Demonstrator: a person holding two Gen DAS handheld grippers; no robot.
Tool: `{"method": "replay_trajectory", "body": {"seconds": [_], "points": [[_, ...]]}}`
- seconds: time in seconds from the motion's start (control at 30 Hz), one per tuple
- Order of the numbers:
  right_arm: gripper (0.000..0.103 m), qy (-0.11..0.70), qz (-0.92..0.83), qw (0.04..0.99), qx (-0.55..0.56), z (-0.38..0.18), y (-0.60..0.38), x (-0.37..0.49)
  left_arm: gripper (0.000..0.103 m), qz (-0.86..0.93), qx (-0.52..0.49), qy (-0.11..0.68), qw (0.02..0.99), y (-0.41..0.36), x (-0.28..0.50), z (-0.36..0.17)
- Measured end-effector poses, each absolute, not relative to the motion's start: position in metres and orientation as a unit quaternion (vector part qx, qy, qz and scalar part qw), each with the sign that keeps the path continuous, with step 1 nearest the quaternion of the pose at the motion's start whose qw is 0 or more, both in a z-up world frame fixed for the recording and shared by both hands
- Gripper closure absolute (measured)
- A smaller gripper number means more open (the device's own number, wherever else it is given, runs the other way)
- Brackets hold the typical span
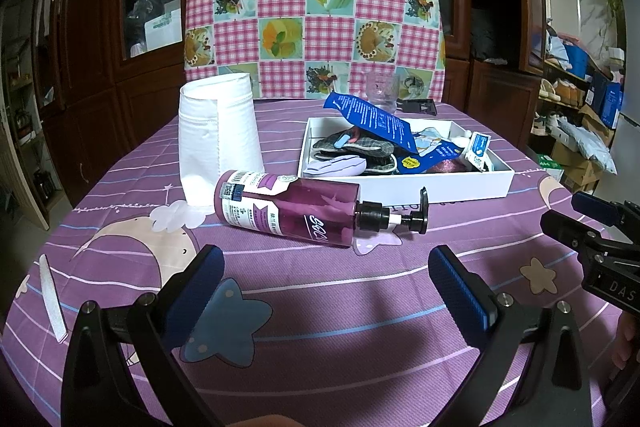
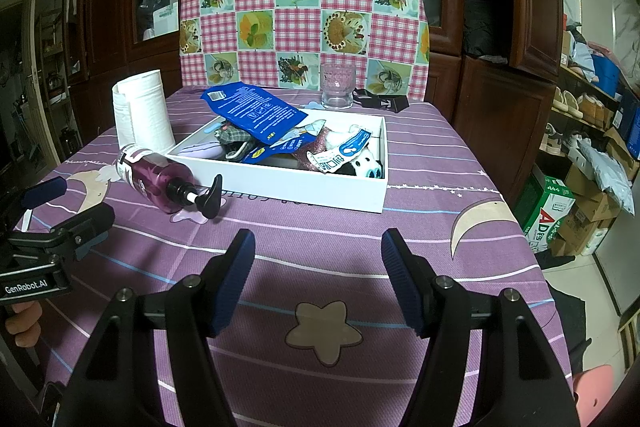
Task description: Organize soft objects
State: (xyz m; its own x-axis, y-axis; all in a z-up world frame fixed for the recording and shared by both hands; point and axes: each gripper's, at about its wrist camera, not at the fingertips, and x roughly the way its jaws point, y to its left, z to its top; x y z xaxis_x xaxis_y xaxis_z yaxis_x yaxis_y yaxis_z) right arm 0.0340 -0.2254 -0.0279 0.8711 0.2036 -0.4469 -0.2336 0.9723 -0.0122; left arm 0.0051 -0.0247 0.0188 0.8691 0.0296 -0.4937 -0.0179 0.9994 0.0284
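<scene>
Both claws hung spread wide and empty over the purple star-print desk [image 2: 420, 155]: left claw [image 1: 326, 277], right claw [image 2: 318, 259]. Soft things, checked cloth [image 1: 352, 147] and lilac fabric bundle [image 1: 340, 165], sat piled in the shallow white box [image 1: 440, 185] under a blue plastic packet [image 2: 256, 111]. A purple pump bottle [image 1: 304, 211] lay sideways beside a white paper roll [image 1: 218, 137].

Right gripper [image 2: 318, 275] hangs wide open over the purple tablecloth [image 2: 420, 163], white tray [image 2: 320, 191] of soft stuff beyond, pump bottle [image 2: 160, 183] lying left.
</scene>
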Motion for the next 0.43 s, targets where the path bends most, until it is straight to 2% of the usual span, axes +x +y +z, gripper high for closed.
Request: {"method": "replay_trajectory", "body": {"seconds": [0.43], "points": [[0.037,0.228,0.113,0.967,-0.033,-0.0275,-0.2247,0.0339,0.0,0.001,0.003,0.243,0.97,-0.0238,0.0002,0.0228]]}}
